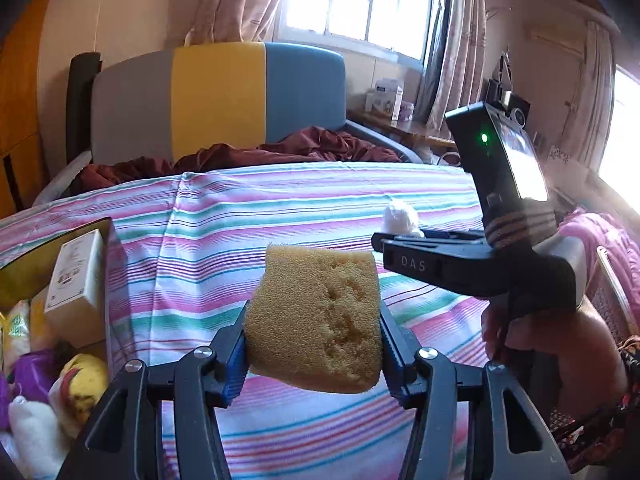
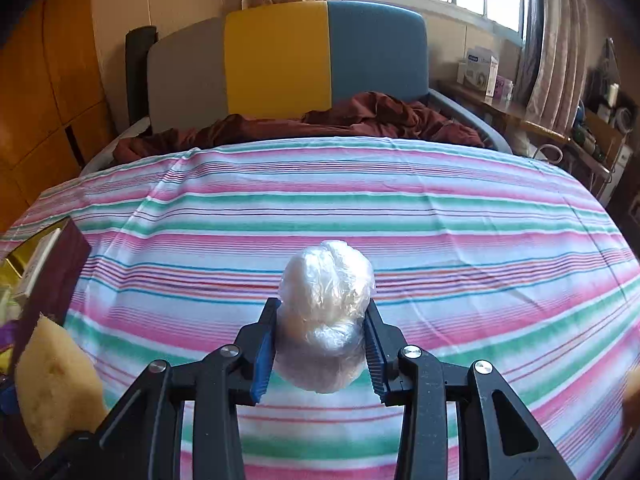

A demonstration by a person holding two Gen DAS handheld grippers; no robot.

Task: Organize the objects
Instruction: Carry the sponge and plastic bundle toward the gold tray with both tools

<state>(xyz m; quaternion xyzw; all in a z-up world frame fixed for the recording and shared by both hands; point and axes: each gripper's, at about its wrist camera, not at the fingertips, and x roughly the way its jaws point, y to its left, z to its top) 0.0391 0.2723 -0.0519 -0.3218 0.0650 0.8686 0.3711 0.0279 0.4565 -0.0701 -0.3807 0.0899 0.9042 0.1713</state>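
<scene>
A yellow sponge (image 1: 316, 320) hangs above the striped bedsheet (image 1: 280, 208), and my left gripper (image 1: 314, 346) is shut on its lower half. In the left wrist view the right gripper (image 1: 400, 236) is at the right, side-on, with a white bundle (image 1: 401, 218) sticking up from its tips. Seen from the right wrist, my right gripper (image 2: 320, 344) is shut on that white bundle wrapped in clear plastic (image 2: 326, 316), held over the sheet (image 2: 440, 208). The sponge (image 2: 52, 380) also shows at the lower left of the right wrist view.
An open box (image 1: 24, 268) at the left edge holds a white carton (image 1: 76, 276), a yellow and white soft toy (image 1: 82, 388) and purple items (image 1: 30, 372). A crumpled maroon blanket (image 1: 248, 156) lies before the grey, yellow and blue headboard (image 1: 218, 96). A cluttered shelf (image 2: 560, 120) runs along the right.
</scene>
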